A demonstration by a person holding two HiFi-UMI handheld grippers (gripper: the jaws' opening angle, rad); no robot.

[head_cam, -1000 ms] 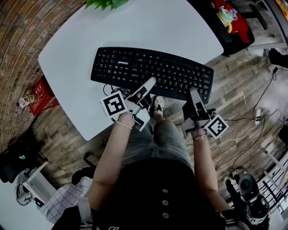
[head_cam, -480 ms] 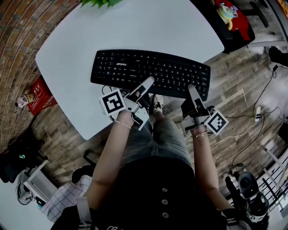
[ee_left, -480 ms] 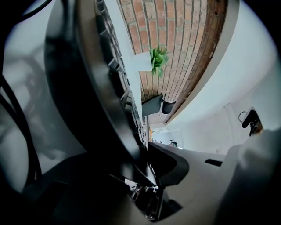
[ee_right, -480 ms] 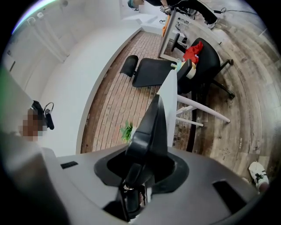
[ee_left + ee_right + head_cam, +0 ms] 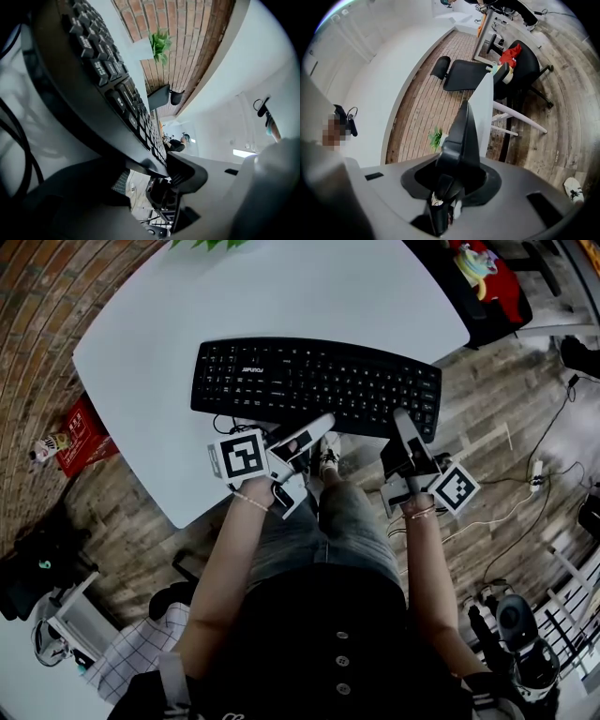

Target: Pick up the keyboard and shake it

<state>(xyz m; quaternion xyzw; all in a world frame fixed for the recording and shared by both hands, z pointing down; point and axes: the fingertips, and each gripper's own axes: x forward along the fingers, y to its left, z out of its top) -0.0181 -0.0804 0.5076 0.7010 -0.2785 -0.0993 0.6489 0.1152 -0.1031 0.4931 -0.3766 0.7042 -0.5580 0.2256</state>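
keyboard (image 5: 314, 385) lay across the near side of the white table (image 5: 281, 287), with its front edge close to the table's rim. the right gripper (image 5: 401, 416) was clamped on that front edge near the keyboard's right end. in the right gripper view the black board ran edge-on straight out from between the pads.

the left gripper (image 5: 323, 423) sat at the front edge, left of centre, and its jaws had just been opening. they stood wide apart with the keyboard's lip between them, and neither pad pressed on it. so i judged that only the right side was really held.

to do this step well, i'd push the left gripper in until the lip sat deep between its pads, then close firmly before any lift. a one-sided lift would likely twist the board in the right grip. i'd keep both grippers level with each other and raise them together.

a cable (image 5: 223, 425) looped out by the keyboard's left end, near the left gripper. i'd keep the shake short and watch that it didn't snag on the table's rim.
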